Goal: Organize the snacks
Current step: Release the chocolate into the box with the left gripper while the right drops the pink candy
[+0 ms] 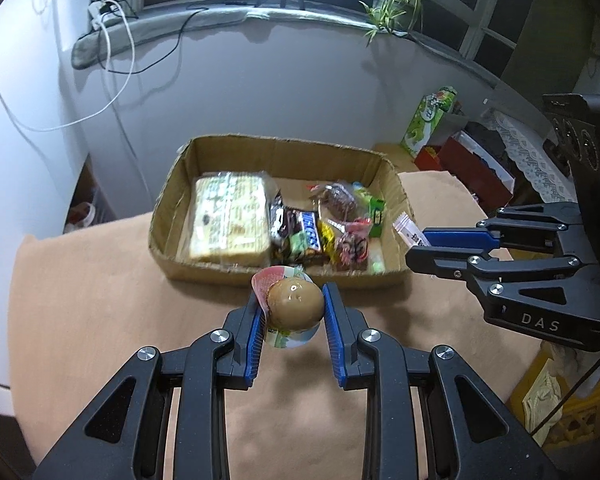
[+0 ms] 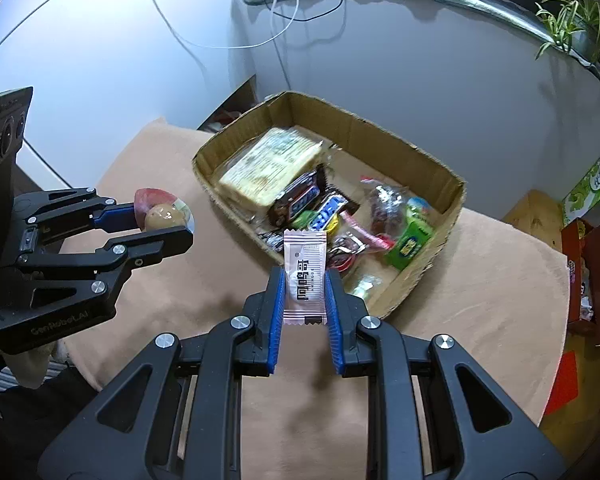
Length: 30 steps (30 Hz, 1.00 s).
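Cardboard forms the open box on the tan-covered counter, holding a large wrapped biscuit pack at its left and mixed candy bars and sweets to the right. Just near of it, the left hand-held gripper clamps a packaged brown egg between its blue pads. The right hand-held gripper pinches a white sachet upright, over the box's near edge.

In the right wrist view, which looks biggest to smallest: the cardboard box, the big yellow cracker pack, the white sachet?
1. cardboard box
2. yellow cracker pack
3. white sachet, though it is held nearest the camera, so it looks bigger than it is.
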Each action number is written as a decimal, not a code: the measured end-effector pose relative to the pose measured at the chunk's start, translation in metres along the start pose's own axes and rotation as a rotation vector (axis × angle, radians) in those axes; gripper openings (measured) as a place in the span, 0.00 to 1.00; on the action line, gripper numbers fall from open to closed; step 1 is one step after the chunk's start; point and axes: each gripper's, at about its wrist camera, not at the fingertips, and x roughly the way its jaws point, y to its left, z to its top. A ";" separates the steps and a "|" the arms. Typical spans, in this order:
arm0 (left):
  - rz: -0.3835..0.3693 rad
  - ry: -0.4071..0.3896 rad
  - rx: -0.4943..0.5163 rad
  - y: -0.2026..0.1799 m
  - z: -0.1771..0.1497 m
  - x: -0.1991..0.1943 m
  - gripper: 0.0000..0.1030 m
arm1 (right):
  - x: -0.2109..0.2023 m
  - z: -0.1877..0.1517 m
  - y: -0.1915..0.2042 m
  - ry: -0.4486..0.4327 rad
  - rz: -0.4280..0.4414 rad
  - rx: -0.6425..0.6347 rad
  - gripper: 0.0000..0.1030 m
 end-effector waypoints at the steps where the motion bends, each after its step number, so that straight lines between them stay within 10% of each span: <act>1: -0.003 -0.001 0.000 0.000 0.003 0.001 0.25 | -0.001 0.002 -0.003 -0.002 -0.004 0.004 0.20; 30: -0.030 0.027 0.022 -0.013 0.077 0.065 0.25 | 0.037 0.038 -0.071 0.033 -0.019 0.125 0.20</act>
